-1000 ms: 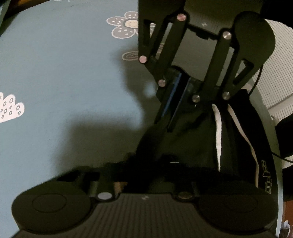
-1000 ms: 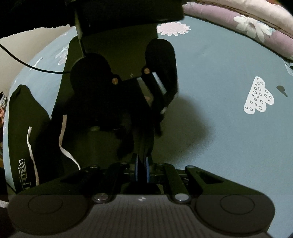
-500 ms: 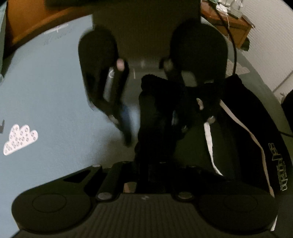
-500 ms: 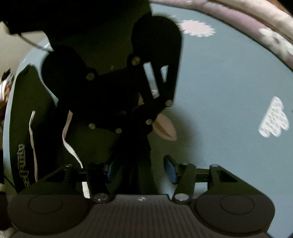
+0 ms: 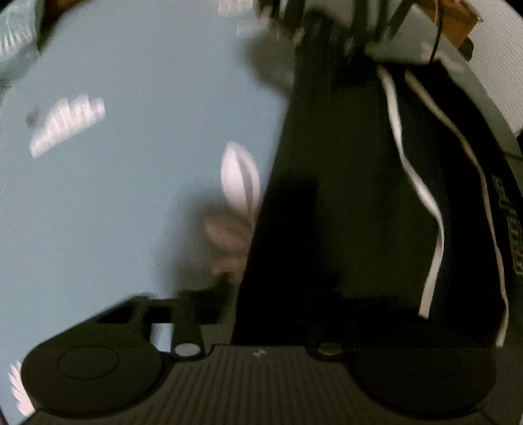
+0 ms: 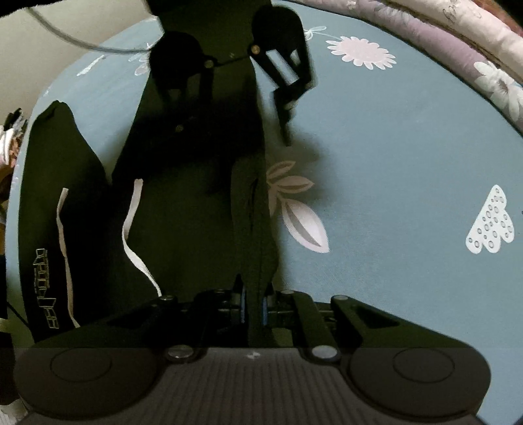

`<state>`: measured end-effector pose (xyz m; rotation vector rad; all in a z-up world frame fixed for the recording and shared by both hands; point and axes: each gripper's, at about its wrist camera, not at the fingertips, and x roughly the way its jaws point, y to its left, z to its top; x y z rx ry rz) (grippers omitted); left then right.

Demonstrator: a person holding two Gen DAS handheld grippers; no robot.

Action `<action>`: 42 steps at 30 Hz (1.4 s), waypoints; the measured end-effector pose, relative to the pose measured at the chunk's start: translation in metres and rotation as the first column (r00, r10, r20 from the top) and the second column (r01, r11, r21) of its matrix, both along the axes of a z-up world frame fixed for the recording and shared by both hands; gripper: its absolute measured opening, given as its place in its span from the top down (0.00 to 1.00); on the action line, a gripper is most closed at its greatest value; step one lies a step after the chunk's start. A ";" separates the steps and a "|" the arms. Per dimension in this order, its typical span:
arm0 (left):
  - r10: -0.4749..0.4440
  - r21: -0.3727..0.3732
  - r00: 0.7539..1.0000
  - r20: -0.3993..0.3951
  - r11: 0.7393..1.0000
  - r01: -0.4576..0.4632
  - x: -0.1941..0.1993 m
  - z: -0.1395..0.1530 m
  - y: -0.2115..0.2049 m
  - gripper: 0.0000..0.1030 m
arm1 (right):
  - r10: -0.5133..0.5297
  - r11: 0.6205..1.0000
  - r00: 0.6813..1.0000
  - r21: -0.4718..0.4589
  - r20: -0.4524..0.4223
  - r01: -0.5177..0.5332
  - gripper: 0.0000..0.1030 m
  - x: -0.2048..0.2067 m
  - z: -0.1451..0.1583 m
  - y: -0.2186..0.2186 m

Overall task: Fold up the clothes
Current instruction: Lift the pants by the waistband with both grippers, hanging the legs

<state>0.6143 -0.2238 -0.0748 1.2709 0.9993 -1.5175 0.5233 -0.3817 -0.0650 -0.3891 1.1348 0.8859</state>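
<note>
A black garment (image 6: 183, 229) with white drawstrings (image 6: 130, 229) and a pale logo lies on the blue flower-print sheet (image 6: 408, 157). My right gripper (image 6: 253, 310) is shut on a narrow fold of its black cloth, which runs away from it in a long strip. At the strip's far end stands my left gripper (image 6: 235, 137), pointing down; its jaws are opening and one finger (image 6: 283, 124) is clear of the cloth edge. In the left wrist view the garment (image 5: 343, 196) covers the right half. There the left gripper (image 5: 271, 304) shows one finger (image 5: 202, 304) beside the cloth, the other hidden.
A purple flowered quilt (image 6: 474, 49) borders the sheet at the far right. A cable (image 6: 81, 45) crosses the upper left of the right wrist view. Wooden furniture (image 5: 457, 16) and a white ribbed surface (image 5: 497, 65) lie beyond the bed's edge.
The two grippers have drawn apart, and the bunched cloth between them is now a long strip. The right gripper opened briefly and shut again on the fold. The left jaws have loosened.
</note>
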 end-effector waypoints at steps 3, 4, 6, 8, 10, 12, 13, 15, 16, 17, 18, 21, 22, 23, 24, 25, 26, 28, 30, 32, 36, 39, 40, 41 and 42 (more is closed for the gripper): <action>0.037 0.038 0.997 -0.071 0.999 -0.035 0.000 -0.004 0.011 0.80 | -0.004 1.000 1.000 -0.001 0.001 0.004 0.89 -0.001 0.001 0.000; 0.043 0.051 0.997 -0.069 0.998 -0.040 0.002 -0.007 0.014 0.79 | -0.004 1.000 1.000 -0.002 0.003 0.004 0.89 -0.001 0.002 0.000; 0.060 0.091 0.996 -0.069 0.994 -0.054 0.006 -0.013 0.022 0.79 | -0.007 1.000 1.000 0.001 0.002 0.007 0.90 0.000 0.001 0.000; 0.072 0.119 0.996 -0.060 0.991 -0.065 0.008 -0.017 0.034 0.79 | -0.013 1.000 1.000 -0.002 0.001 0.013 0.89 0.002 0.002 -0.001; 0.085 0.142 0.995 -0.052 0.987 -0.076 0.010 -0.022 0.045 0.79 | -0.015 1.000 1.000 -0.004 -0.002 0.015 0.89 0.003 0.002 -0.002; 0.098 0.158 0.994 -0.039 0.983 -0.091 0.013 -0.027 0.057 0.79 | -0.015 1.000 1.000 -0.005 -0.008 0.015 0.89 0.004 0.001 -0.002; 0.113 0.160 0.993 -0.042 0.982 -0.105 0.015 -0.028 0.062 0.79 | -0.015 1.000 1.000 -0.006 -0.008 0.015 0.89 0.004 0.001 -0.002; 0.155 0.156 0.987 -0.041 0.977 -0.147 0.021 -0.027 0.071 0.79 | -0.016 1.000 1.000 -0.007 -0.012 0.016 0.89 0.005 0.001 -0.002; 0.168 0.157 0.985 -0.040 0.974 -0.160 0.022 -0.027 0.076 0.79 | -0.020 1.000 1.000 -0.007 -0.013 0.020 0.89 0.005 0.001 -0.002; 0.172 0.156 0.984 -0.039 0.974 -0.164 0.023 -0.027 0.078 0.85 | -0.025 1.000 1.000 -0.010 -0.015 0.024 0.89 0.006 0.002 -0.002; 0.172 0.152 0.984 -0.033 0.974 -0.166 0.022 -0.027 0.081 0.90 | -0.028 1.000 0.999 -0.012 -0.017 0.028 0.89 0.006 0.001 -0.002; 0.181 0.146 0.983 -0.036 0.974 -0.174 0.022 -0.023 0.087 0.98 | -0.030 0.999 0.999 -0.021 -0.018 0.030 0.89 0.006 0.001 -0.002; 0.184 0.140 0.982 -0.036 0.974 -0.177 0.021 -0.020 0.089 0.98 | -0.029 0.999 0.999 -0.025 -0.017 0.029 0.89 0.006 0.001 -0.001; 0.192 0.134 0.981 -0.036 0.974 -0.185 0.022 -0.018 0.090 0.98 | -0.030 0.999 0.999 -0.028 -0.016 0.029 0.89 0.006 0.002 -0.001; 0.199 0.128 0.979 -0.035 0.973 -0.193 0.022 -0.015 0.092 0.99 | -0.031 0.999 0.999 -0.029 -0.017 0.031 0.89 0.005 0.002 -0.001; 0.200 0.127 0.979 -0.024 0.972 -0.196 0.020 -0.014 0.094 1.00 | -0.034 0.999 0.999 -0.031 -0.016 0.033 0.89 0.005 0.003 -0.001; 0.201 0.126 0.980 -0.012 0.972 -0.198 0.019 -0.013 0.096 1.00 | -0.036 0.999 0.999 -0.033 -0.013 0.035 0.89 0.004 0.004 0.000; 0.180 0.121 0.984 0.018 0.976 -0.180 0.012 -0.010 0.100 1.00 | -0.040 0.999 0.999 -0.037 -0.007 0.040 0.89 0.002 0.005 0.001; 0.174 0.109 0.984 0.034 0.978 -0.177 0.005 -0.006 0.105 1.00 | -0.044 0.998 0.999 -0.039 -0.003 0.043 0.89 -0.001 0.006 0.002; 0.186 0.087 0.981 0.048 0.978 -0.189 -0.001 -0.002 0.110 1.00 | -0.051 0.998 0.999 -0.038 -0.003 0.051 0.89 -0.003 0.007 0.002; 0.218 0.039 0.974 0.065 0.975 -0.220 -0.014 0.010 0.123 1.00 | -0.065 0.997 0.998 -0.040 0.013 0.066 0.89 -0.009 0.012 0.005; 0.252 0.003 0.965 0.075 0.967 -0.253 -0.023 0.022 0.136 1.00 | -0.066 0.997 0.998 -0.036 0.018 0.067 0.89 -0.016 0.019 0.007; 0.261 -0.007 0.962 0.081 0.965 -0.261 -0.026 0.025 0.140 1.00 | -0.067 0.997 0.998 -0.035 0.018 0.067 0.89 -0.018 0.022 0.008; 0.268 -0.014 0.960 0.085 0.963 -0.268 -0.025 0.022 0.147 1.00 | -0.068 0.997 0.997 -0.035 0.023 0.068 0.89 -0.021 0.024 0.010; 0.271 -0.023 0.958 0.091 0.962 -0.270 -0.025 0.027 0.141 1.00 | -0.066 0.997 0.997 -0.037 0.027 0.067 0.89 -0.024 0.027 0.012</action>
